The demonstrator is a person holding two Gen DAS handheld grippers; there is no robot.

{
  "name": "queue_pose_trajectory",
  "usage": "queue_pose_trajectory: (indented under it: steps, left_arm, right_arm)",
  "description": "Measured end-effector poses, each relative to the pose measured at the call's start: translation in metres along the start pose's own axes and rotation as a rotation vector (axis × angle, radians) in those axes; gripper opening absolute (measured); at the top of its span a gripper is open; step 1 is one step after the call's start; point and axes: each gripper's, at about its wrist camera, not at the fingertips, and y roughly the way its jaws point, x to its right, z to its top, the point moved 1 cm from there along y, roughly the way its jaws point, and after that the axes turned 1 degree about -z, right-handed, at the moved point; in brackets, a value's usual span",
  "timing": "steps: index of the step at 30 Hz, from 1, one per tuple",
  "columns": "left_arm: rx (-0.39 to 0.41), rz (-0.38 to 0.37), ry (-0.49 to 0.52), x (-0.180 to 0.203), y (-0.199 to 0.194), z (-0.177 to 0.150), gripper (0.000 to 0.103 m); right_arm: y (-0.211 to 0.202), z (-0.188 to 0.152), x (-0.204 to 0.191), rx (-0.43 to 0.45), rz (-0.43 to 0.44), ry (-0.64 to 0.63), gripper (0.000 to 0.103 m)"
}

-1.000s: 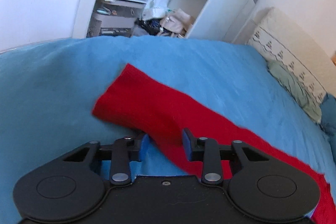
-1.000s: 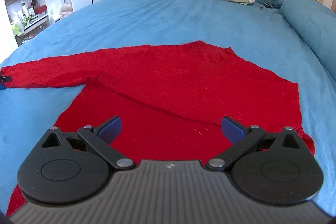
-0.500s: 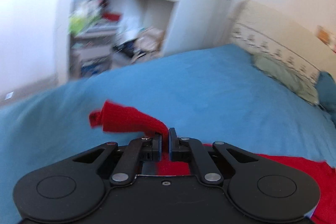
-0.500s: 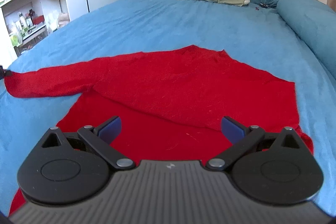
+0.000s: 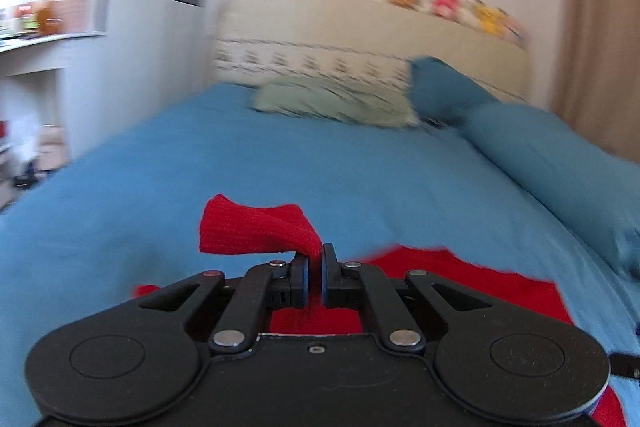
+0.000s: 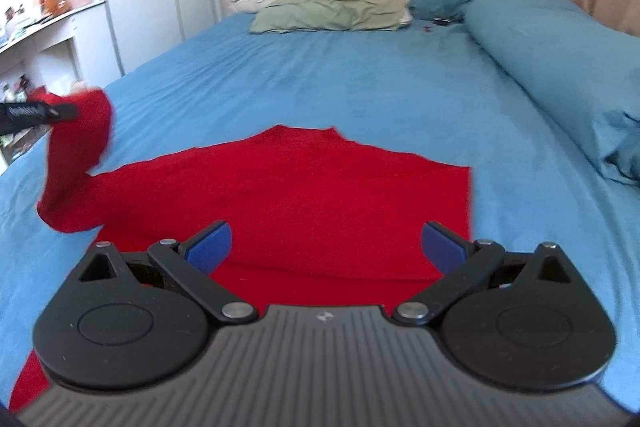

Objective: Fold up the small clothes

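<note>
Daylight fills the room, bright and soft, no harsh shadows on the blue bedsheet (image 6: 340, 75). The white wardrobe (image 6: 136, 7) at the left looks a bit blown out. The left wrist view is badly smeared: the headboard (image 5: 360, 39), the green pillow (image 5: 332, 103) and the plush toys (image 5: 452, 3) are all streaky with motion blur, while the black gripper body up close stays sharp. The right wrist view is much crisper, only the lifted red sleeve (image 6: 76, 155) is fuzzy. Both pictures bow at the edges with dark fisheye corners.
</note>
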Motion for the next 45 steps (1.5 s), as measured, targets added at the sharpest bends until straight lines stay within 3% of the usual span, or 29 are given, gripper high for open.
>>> queue_pose_trajectory:
  steps: [5,8,11,13,14,15,16,18,22,26,31,34,35,36,38,42,45]
  left_arm:
    - [-0.131,-0.079,0.056,0.070,0.058,-0.046,0.005]
    - [-0.222,-0.078,0.056,0.082,0.085,-0.075,0.005]
    - [-0.258,-0.084,0.055,0.080,0.094,-0.090,0.009]
    - [-0.246,-0.115,0.042,0.073,0.091,-0.090,0.044]
    - [-0.233,-0.136,0.038,0.069,0.086,-0.088,0.078]
    - [-0.211,-0.139,0.044,0.067,0.078,-0.088,0.094]
    - [-0.172,-0.129,0.059,0.061,0.068,-0.084,0.097]
    - [-0.126,-0.104,0.089,0.047,0.049,-0.075,0.098]
    - [-0.107,-0.040,0.105,0.001,0.026,-0.065,0.100]
    - [-0.115,0.053,0.132,-0.038,0.015,-0.073,0.100]
    - [-0.142,0.118,0.087,-0.078,0.017,-0.084,0.100]
    - [-0.153,0.126,0.042,-0.094,0.016,-0.088,0.100]
    - [-0.156,0.127,0.031,-0.097,0.013,-0.090,0.100]
    - [-0.158,0.129,0.023,-0.100,0.012,-0.091,0.100]
    - [-0.157,0.129,0.013,-0.103,0.010,-0.092,0.100]
    - [-0.144,0.133,0.016,-0.104,0.006,-0.095,0.100]
    - [-0.143,0.115,0.017,-0.101,0.004,-0.097,0.100]
  right_arm:
    - [0.004,-0.009,0.032,-0.024,-0.023,0.037,0.103]
    - [0.010,-0.016,0.043,-0.048,-0.020,0.039,0.103]
    - [0.018,-0.020,0.049,-0.066,-0.010,0.041,0.103]
    - [0.024,-0.021,0.050,-0.075,-0.006,0.048,0.103]
    - [0.027,-0.020,0.048,-0.077,-0.003,0.053,0.103]
    - [0.028,-0.016,0.047,-0.075,0.002,0.056,0.103]
    - [0.030,-0.012,0.045,-0.071,0.006,0.054,0.103]
    - [0.033,-0.001,0.036,-0.063,0.019,0.041,0.103]
    - [0.047,0.018,-0.002,-0.075,0.065,-0.058,0.103]
    - [0.082,0.024,-0.062,-0.145,0.096,-0.195,0.103]
    - [0.131,0.019,-0.125,-0.241,0.114,-0.295,0.103]
    - [0.159,0.012,-0.145,-0.319,0.101,-0.301,0.092]
    - [0.169,0.012,-0.145,-0.358,0.097,-0.276,0.077]
    - [0.178,0.013,-0.143,-0.383,0.098,-0.250,0.053]
    - [0.180,0.020,-0.132,-0.365,0.108,-0.194,0.032]
    - [0.164,0.031,-0.089,-0.274,0.111,-0.015,0.027]
    - [0.159,0.023,-0.049,-0.263,0.107,0.117,0.027]
